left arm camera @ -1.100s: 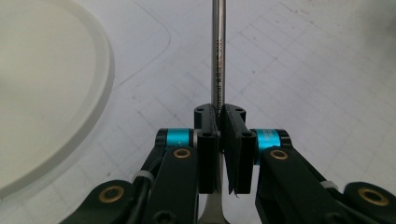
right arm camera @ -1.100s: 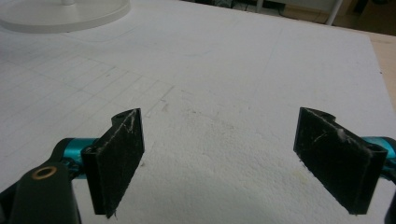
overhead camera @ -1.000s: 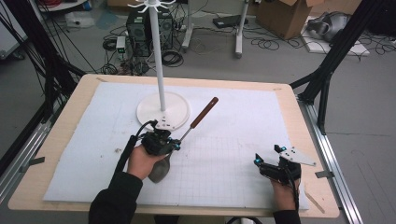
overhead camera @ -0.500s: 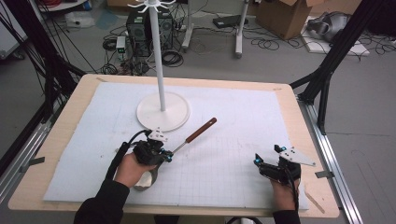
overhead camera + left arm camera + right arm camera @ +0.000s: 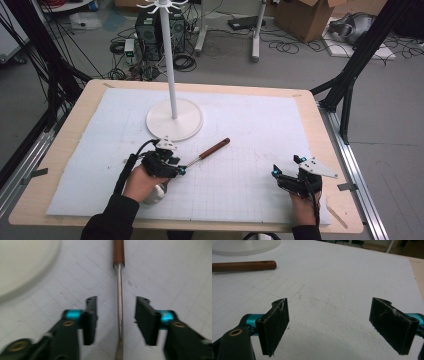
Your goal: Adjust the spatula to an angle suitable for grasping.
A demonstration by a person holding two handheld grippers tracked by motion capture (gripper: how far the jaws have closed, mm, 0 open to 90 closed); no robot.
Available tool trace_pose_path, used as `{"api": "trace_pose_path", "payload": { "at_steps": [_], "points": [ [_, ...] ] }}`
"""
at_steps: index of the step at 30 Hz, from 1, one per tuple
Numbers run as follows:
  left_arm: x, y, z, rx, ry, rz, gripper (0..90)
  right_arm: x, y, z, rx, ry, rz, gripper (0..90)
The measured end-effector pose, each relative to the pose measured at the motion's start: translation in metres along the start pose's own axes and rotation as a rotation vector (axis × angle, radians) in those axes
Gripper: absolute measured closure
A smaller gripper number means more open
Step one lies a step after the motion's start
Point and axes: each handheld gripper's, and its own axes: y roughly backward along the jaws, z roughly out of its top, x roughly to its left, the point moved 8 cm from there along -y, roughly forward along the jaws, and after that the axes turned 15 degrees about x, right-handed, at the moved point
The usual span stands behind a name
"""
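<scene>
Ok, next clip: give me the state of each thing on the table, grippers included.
Left gripper: jaws have just been opening, pads clear of the metal shaft between them.
Right gripper: open, nothing between the jaws, over the white mat.
Utensil: lying flat on the mat, brown handle pointing away from the left gripper.
White stand: upright on its round base.

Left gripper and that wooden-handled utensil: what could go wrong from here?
The left gripper has just been opening; the utensil lies on the mat, its metal shaft between the pads, untouched. Pulling back carelessly could snag and drag it. The white stand's base sits close, so a sideways swing may bump it.
</scene>
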Motion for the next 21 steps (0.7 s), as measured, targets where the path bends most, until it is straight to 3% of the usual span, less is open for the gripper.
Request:
{"api": "trace_pose_path", "payload": {
  "at_steps": [2, 4, 6, 9, 13, 18, 21],
  "points": [
    [0.005, 0.018, 0.002, -0.129, 0.048, 0.004, 40.3, 0.0, 0.0, 0.0, 0.002, -0.003, 0.004, 14.7],
    [0.012, 0.036, -0.001, -0.234, 0.081, 0.035, 28.4, 0.0, 0.0, 0.0, 0.004, -0.002, 0.003, 14.7],
    [0.017, 0.052, -0.006, -0.308, 0.087, 0.059, 22.0, 0.0, 0.0, 0.0, 0.001, -0.002, 0.007, 14.7],
    [0.025, 0.072, -0.016, -0.374, 0.09, 0.084, 19.4, 0.0, 0.0, 0.0, -0.01, -0.008, 0.016, 14.7],
    [0.031, 0.08, -0.031, -0.384, 0.093, 0.103, 19.8, -0.001, 0.003, 0.0, -0.034, -0.009, 0.017, 14.7],
    [0.038, 0.073, -0.046, -0.355, 0.108, 0.104, 19.9, 0.001, 0.003, 0.0, -0.038, 0.006, 0.002, 14.6],
    [0.041, 0.068, -0.05, -0.337, 0.11, 0.105, 20.8, 0.001, 0.005, 0.0, -0.043, -0.008, -0.003, 14.7]
  ]
}}
